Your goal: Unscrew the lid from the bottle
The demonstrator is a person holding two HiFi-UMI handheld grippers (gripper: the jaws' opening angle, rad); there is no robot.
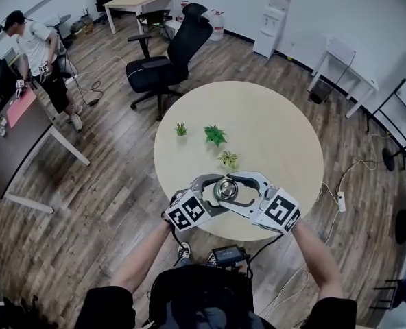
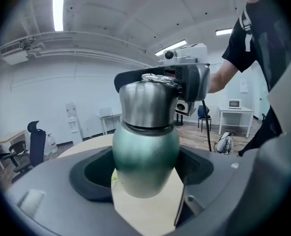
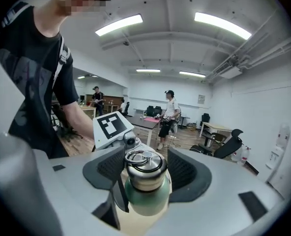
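Bottle (image 2: 145, 161) is sitting at lower centre of the head view, over the near worktop (image 1: 271, 136) edge. Left gripper (image 2: 146, 168) jaws are clamping its green body. Right gripper (image 3: 145, 171) jaws are gripping the seated steel lid (image 3: 144, 167). Likely the turning step is in hand; next move is calling for twisting the lid against a steady body.

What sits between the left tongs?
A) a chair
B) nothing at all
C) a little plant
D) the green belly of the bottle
D: in the left gripper view the green body of the bottle fills the gap in the left tongs, which press its sides. The right tongs are up at its lid.
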